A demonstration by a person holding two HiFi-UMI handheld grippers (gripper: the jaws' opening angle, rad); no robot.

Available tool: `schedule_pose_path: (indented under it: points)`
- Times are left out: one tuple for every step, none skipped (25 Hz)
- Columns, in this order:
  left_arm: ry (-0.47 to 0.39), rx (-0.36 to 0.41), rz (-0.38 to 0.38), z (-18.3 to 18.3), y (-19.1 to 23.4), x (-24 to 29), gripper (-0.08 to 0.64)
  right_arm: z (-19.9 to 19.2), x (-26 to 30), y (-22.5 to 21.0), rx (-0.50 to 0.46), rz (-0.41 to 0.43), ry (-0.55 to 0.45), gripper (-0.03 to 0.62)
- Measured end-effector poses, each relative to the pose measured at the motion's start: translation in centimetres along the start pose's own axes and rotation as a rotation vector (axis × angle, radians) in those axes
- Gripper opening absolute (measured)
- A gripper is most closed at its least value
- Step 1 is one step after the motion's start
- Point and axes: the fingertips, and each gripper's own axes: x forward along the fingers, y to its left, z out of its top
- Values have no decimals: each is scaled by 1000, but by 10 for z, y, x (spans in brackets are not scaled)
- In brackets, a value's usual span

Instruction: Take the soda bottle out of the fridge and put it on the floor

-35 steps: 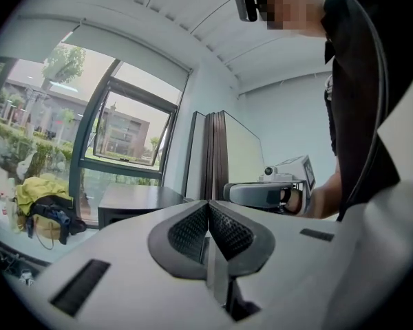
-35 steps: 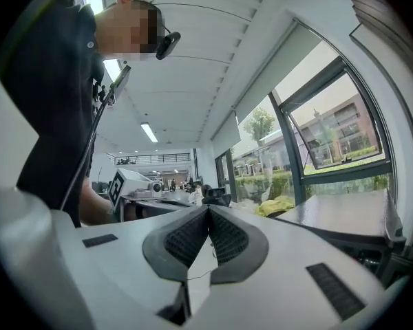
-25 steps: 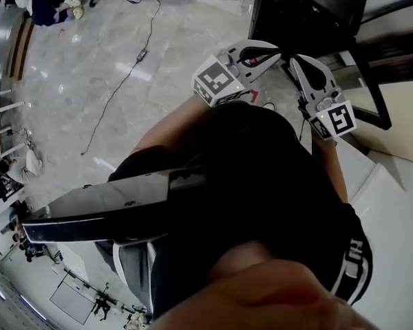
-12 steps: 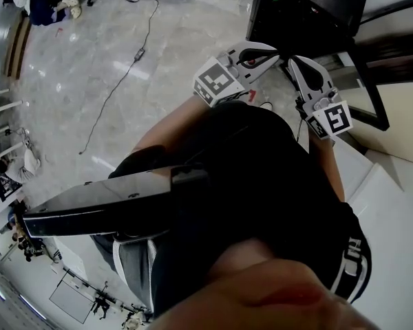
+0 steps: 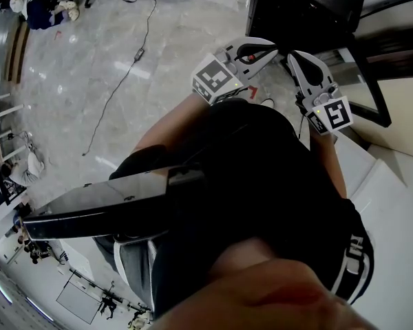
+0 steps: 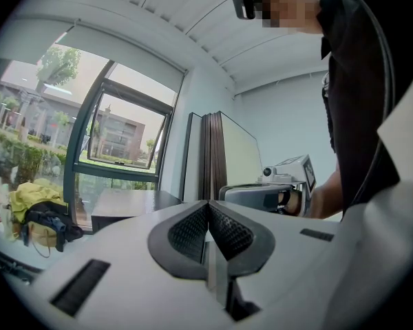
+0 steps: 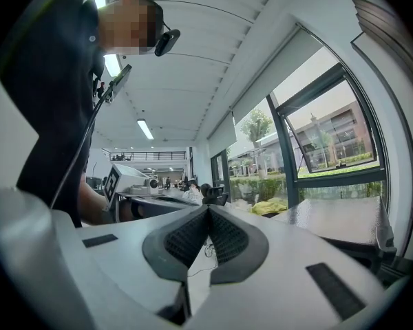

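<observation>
No soda bottle shows in any view. A dark cabinet [image 5: 299, 9] with a small green light stands on the floor just ahead of me; whether it is the fridge I cannot tell. I hold both grippers level in front of my body, close together and facing each other. The left gripper [image 5: 274, 48] has its jaws pressed together with nothing between them, as its own view shows [image 6: 208, 205]. The right gripper [image 5: 293, 60] is likewise shut and empty [image 7: 208, 209]. Each gripper view shows the other gripper beside my arm: the right one [image 6: 289, 188], the left one [image 7: 127, 181].
A grey marble floor [image 5: 89, 47] spreads to the left with a thin black cable [image 5: 124, 74] across it. A white surface [image 5: 399, 212] lies at the right. A dark table [image 6: 124, 201] stands by tall windows, and a bag and yellow clothing [image 6: 31, 212] lie beyond.
</observation>
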Motion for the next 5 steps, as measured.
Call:
schedule_pose_path:
  points:
    - [1,1,0,0,1,1,5,0,0,-1,-1,-1,1,12]
    - [2,2,0,0,1,2,5,0,0,-2,-1,-1,2,12]
    - [2,2,0,0,2,2,5,0,0,-3,-1,-2,2,12]
    - [3,2,-1,1,3,3,5,0,0,-4,0,-3,2,12]
    - [4,2,-1,1,3,4,5,0,0,-6,0,-4,2,12]
